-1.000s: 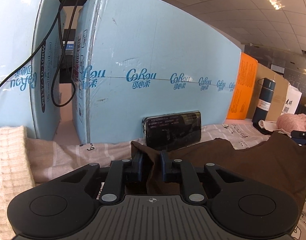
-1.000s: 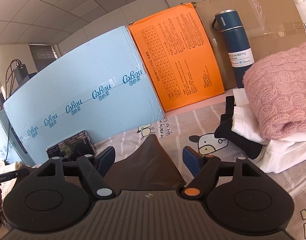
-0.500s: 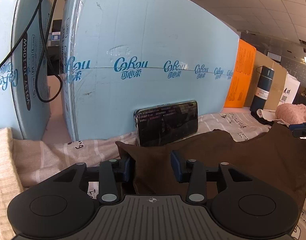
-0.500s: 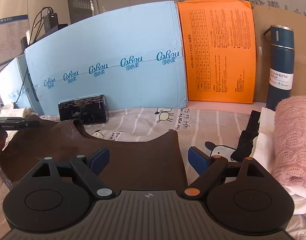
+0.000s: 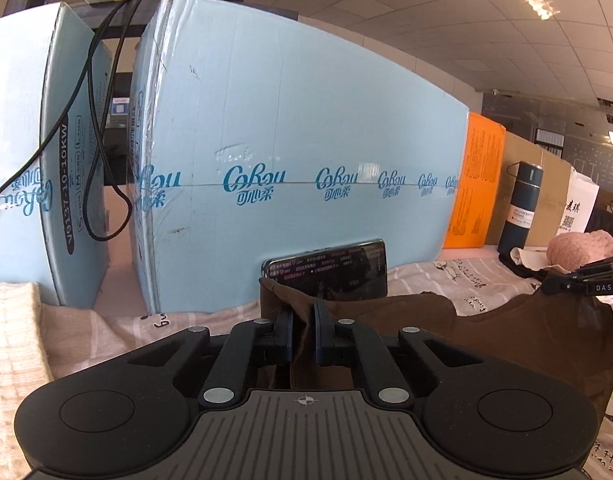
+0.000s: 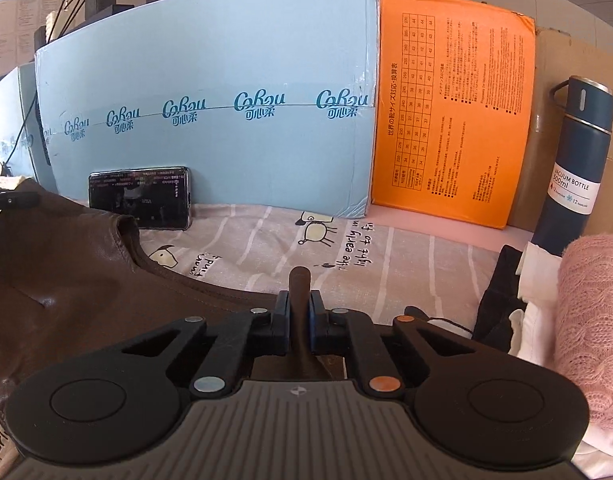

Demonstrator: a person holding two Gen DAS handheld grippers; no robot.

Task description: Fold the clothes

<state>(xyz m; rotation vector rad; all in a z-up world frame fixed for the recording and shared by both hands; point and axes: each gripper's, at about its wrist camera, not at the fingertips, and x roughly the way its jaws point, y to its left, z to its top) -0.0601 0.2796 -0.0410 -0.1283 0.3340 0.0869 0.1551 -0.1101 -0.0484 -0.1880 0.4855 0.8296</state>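
Note:
A brown garment (image 5: 506, 332) hangs stretched between my two grippers above the printed bedsheet (image 6: 266, 240). My left gripper (image 5: 303, 334) is shut on one corner of it, the cloth bunched up between the pads. My right gripper (image 6: 299, 320) is shut on another corner, a nub of brown cloth (image 6: 299, 280) sticking up past the fingertips. The garment (image 6: 66, 280) spreads to the left in the right wrist view, with its neckline visible. The right gripper's tip (image 5: 586, 280) shows at the far right of the left wrist view.
A phone (image 6: 140, 198) leans on a large light-blue box (image 6: 226, 60). An orange box (image 6: 454, 120) and a dark-blue vacuum bottle (image 6: 574, 168) stand behind. A stack with a pink knit (image 6: 594, 320), white and black clothes lies right. A cream knit (image 5: 10, 340) lies left.
Both grippers have closed on corners of the brown garment; the right was wide open before, the left half open half a second ago. The garment is now lifted and stretched between them.

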